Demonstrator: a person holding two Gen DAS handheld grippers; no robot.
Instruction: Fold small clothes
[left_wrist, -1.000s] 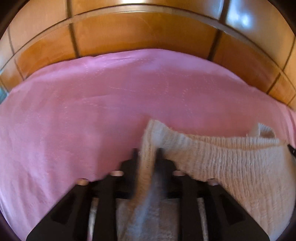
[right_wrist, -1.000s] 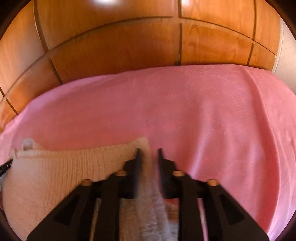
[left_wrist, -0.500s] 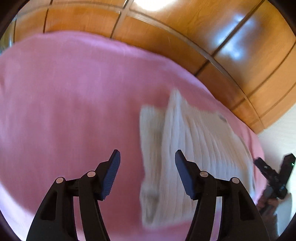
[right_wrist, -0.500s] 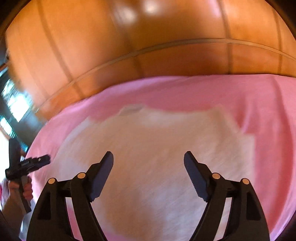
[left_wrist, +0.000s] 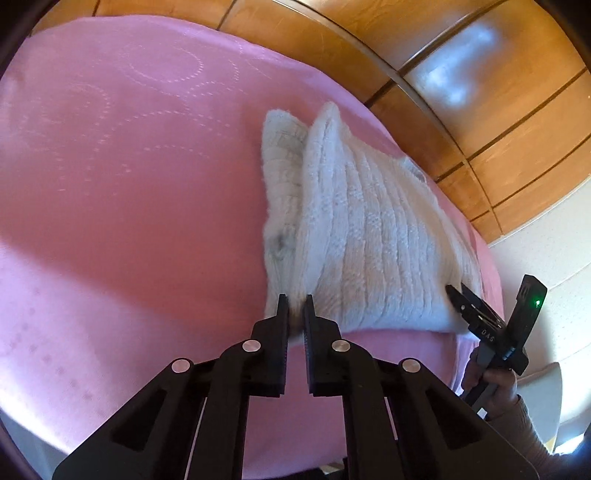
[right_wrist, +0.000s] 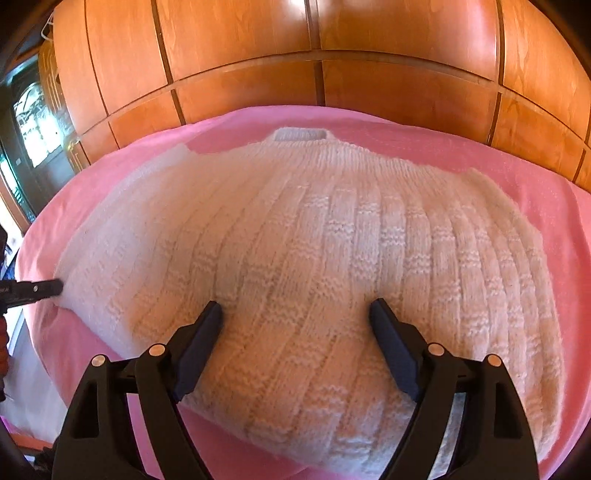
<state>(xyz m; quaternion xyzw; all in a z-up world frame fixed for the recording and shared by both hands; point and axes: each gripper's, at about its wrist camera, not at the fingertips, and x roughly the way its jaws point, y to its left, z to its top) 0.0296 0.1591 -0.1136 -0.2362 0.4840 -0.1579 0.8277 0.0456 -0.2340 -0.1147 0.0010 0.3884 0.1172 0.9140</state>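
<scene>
A small white knitted sweater (right_wrist: 314, 258) lies flat on a pink bedspread (right_wrist: 554, 206), collar at the far side. It also shows in the left wrist view (left_wrist: 362, 236) with a sleeve (left_wrist: 280, 184) sticking out on its left. My left gripper (left_wrist: 294, 299) is shut on the sweater's near left corner. It also shows at the left edge of the right wrist view (right_wrist: 55, 287). My right gripper (right_wrist: 295, 317) is open and empty, low over the sweater's near middle. It also shows in the left wrist view (left_wrist: 458, 295) at the sweater's right corner.
The bedspread (left_wrist: 129, 184) covers a table. Wooden wardrobe doors (right_wrist: 314, 66) stand right behind it. A dark doorway (right_wrist: 26, 122) is at the left. A white wall (left_wrist: 546, 266) lies to the right of the table.
Both grippers let go of the sweater and opened as it dropped flat on the bedspread. Since then my left gripper has shut on the near left corner. My right gripper stays open.
</scene>
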